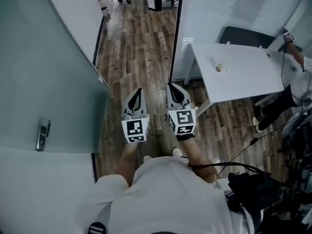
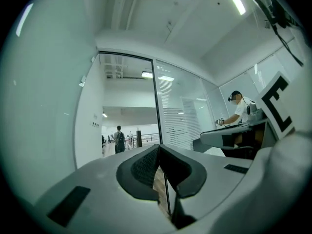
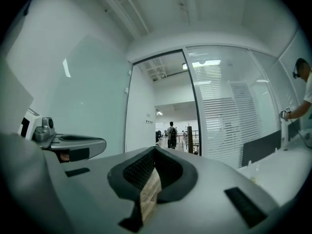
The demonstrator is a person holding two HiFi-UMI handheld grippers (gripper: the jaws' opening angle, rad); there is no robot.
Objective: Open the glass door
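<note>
Judging by the frosted pale-green glass door [image 1: 48, 82], which stands wide open at the left of the head view, the opening looks finished. The left gripper [image 1: 138, 92] and the right gripper [image 1: 171, 87] are closed and empty, side by side at centre, well apart from the metal lever handle [image 1: 43, 135]. It is best to keep them clear of the door edge.

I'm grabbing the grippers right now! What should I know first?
Left gripper: shut, holding nothing, pointing at the doorway.
Right gripper: shut, holding nothing, close beside the left one.
Glass door: stands open on the left side. Neither gripper touches its handle.
Done: the door looks open, and the corridor shows through the doorway.
Left: probably nothing, unless it should open wider.
</note>
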